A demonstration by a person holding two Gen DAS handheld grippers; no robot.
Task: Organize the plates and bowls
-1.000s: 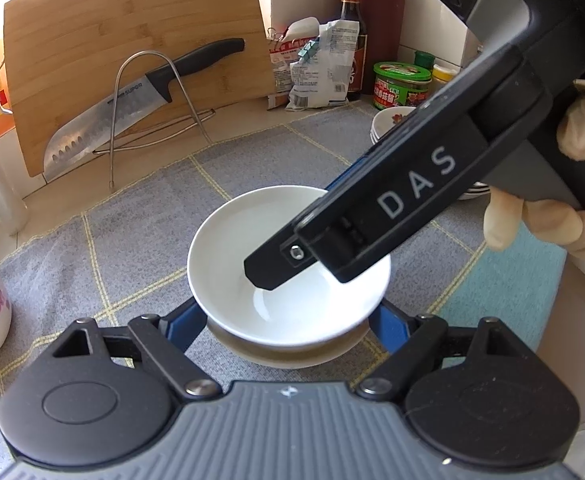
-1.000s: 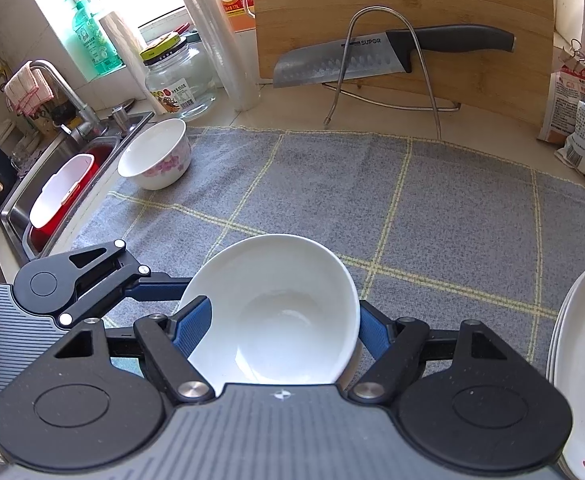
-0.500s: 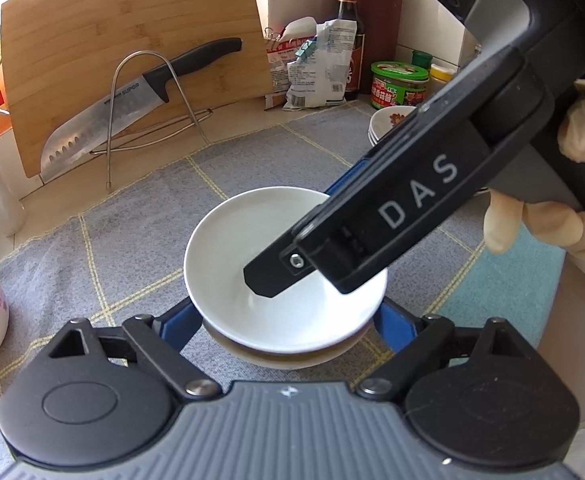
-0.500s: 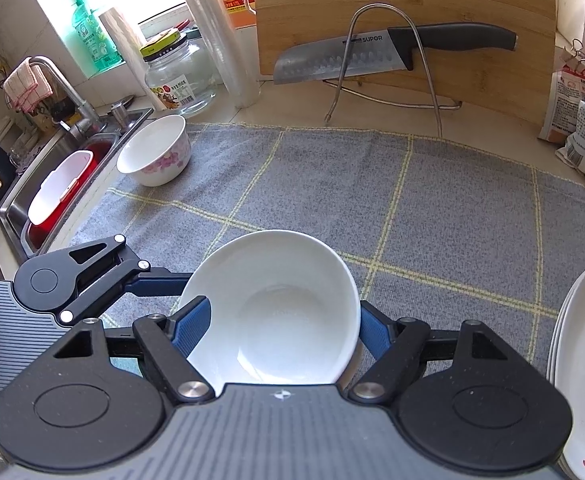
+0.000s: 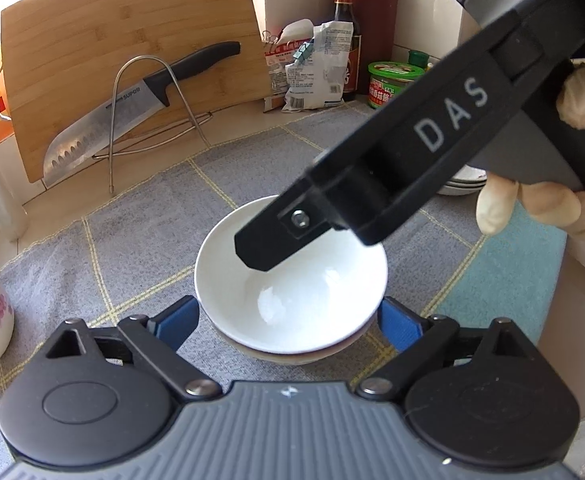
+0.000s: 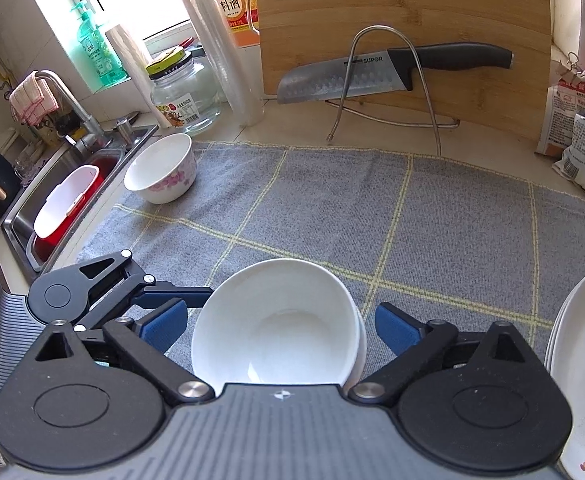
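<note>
A white bowl (image 5: pixel 292 280) sits nested on another bowl on the grey checked mat (image 5: pixel 152 220). My left gripper (image 5: pixel 288 320) is open, its blue pads apart from the bowl on both sides. My right gripper (image 6: pixel 280 324) is also open around the same white bowl (image 6: pixel 276 320), pads clear of its rim; its black body crosses above the bowl in the left wrist view (image 5: pixel 392 168). A flowered bowl (image 6: pixel 160 168) stands at the mat's far left corner. A stack of white plates (image 6: pixel 584 368) lies at the right.
A bamboo cutting board (image 6: pixel 404 20) and a knife (image 6: pixel 372 72) on a wire stand line the back. The sink (image 6: pixel 60 200) with a red tub is at the left. Jars, bags and bottles (image 5: pixel 332 64) stand at the back right.
Both grippers have opened a little wider, so their pads now stand clear of the bowl. The right gripper's body has lifted slightly above the bowl. The bowl rests on the lower bowl.
</note>
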